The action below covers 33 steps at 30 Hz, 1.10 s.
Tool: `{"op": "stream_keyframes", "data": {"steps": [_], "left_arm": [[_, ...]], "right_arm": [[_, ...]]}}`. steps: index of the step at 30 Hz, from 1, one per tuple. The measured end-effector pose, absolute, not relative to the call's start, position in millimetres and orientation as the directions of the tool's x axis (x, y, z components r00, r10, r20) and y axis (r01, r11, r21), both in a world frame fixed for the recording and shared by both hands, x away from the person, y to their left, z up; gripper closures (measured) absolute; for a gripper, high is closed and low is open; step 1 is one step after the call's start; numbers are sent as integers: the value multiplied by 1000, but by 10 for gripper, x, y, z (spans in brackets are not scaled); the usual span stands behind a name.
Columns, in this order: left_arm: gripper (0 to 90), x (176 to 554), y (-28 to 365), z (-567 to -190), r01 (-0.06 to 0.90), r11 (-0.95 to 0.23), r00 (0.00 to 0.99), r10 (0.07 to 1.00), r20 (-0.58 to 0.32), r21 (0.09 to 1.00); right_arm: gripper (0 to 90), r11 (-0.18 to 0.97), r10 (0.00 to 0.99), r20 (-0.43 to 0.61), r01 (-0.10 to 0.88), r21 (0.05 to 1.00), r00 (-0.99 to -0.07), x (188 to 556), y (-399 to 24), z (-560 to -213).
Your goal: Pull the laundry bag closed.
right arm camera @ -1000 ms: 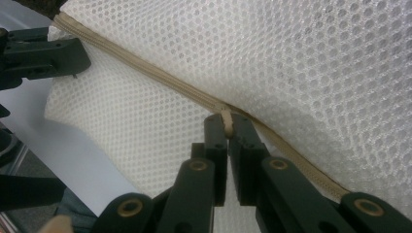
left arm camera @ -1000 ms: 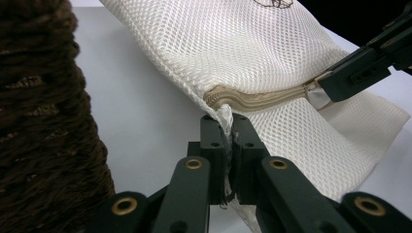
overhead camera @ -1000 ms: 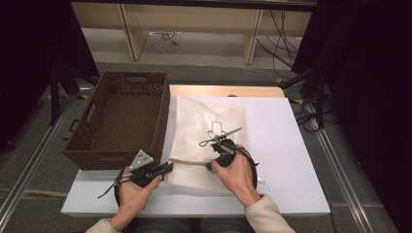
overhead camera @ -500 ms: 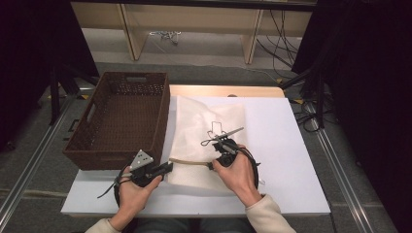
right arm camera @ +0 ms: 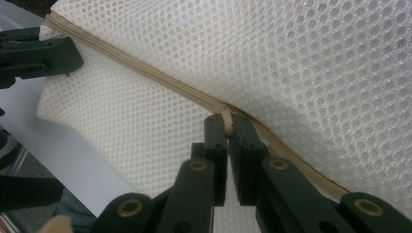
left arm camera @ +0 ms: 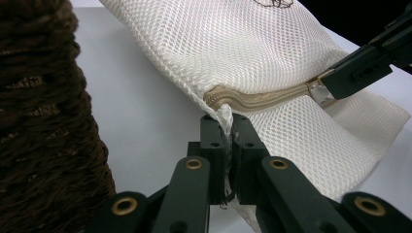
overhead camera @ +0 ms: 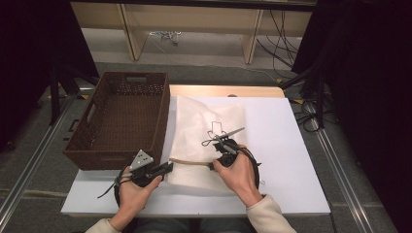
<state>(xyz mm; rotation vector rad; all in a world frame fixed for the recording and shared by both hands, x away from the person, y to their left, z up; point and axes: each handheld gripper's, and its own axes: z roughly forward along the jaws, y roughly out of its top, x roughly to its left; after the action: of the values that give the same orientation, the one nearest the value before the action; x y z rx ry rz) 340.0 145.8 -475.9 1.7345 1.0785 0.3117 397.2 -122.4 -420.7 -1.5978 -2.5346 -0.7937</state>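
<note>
The left gripper (left arm camera: 228,141) is pinching the corner of the white mesh zip bag (overhead camera: 204,126) beside the brown woven basket (overhead camera: 121,116), while the right gripper (right arm camera: 227,127), farther from that basket, is squeezing the tan zip pull (right arm camera: 226,116), with the tan zip (left arm camera: 262,97) running straight between them.

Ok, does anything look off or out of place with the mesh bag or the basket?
Nothing stands out. The white mesh bag lies on the table beside the brown basket. The left gripper pinches the bag's corner at the zipper's end; the right gripper pinches the zipper pull. No tear or spill shows.
</note>
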Motion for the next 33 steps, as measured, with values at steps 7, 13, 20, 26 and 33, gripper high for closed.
{"op": "stream_keyframes", "data": {"steps": [7, 13, 20, 26, 33], "left_arm": [[856, 3399, 1457, -4758, 514, -76, 563, 781, -269, 854], [856, 3397, 1454, -4756, 512, -76, 564, 781, -268, 856], [856, 3398, 1455, -4757, 511, -74, 563, 781, -269, 856], [856, 3395, 1457, -4754, 513, -73, 559, 785, -268, 855], [856, 3397, 1455, -4755, 512, -69, 560, 783, -272, 856]], "right_arm": [[877, 340, 834, 291, 853, 397, -468, 3975, -1246, -4205], [877, 330, 840, 290, 856, 398, -458, 3974, -1265, -4201], [876, 327, 843, 289, 858, 396, -454, 3969, -1272, -4200], [877, 330, 841, 286, 854, 402, -459, 3972, -1290, -4202], [877, 331, 837, 292, 852, 405, -463, 3972, -1304, -4202]]}}
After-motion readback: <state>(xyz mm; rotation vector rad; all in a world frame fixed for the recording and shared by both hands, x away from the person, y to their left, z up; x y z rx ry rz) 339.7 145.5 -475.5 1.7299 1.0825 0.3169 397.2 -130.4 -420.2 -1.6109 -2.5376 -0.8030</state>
